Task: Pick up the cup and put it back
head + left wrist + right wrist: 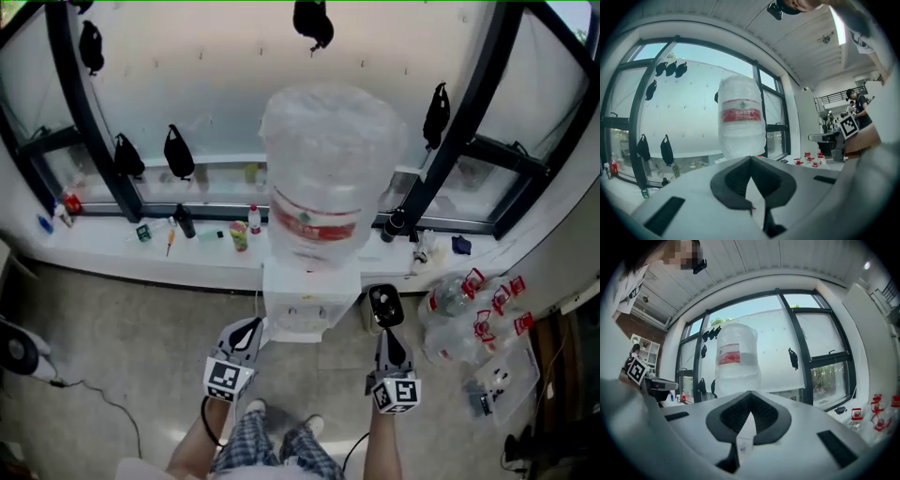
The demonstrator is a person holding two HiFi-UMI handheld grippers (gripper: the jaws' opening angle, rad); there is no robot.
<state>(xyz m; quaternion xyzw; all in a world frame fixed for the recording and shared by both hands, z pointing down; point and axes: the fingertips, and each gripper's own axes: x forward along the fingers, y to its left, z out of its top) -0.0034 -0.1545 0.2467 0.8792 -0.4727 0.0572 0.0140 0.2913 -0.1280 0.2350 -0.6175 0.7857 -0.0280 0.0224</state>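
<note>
Both grippers are held out level in front of a white dispenser (305, 305) that stands on the floor (122, 328) against the sill (103, 246), with a big bottle (323, 169) wrapped in clear film on top of it. The left gripper (253, 325) has its fingers closed tip to tip with nothing between them, as its own view shows (750, 158). The right gripper (387, 339) is the same, pads met and empty (749, 392). Both point at the bottle. The cup (239, 236) is hard to make out: it may be the small greenish thing at the sill's front edge, just left of the dispenser, well apart from both grippers. Clear jugs (469, 305) with red caps lie on the floor to the dispenser's right, near the wall.
</note>
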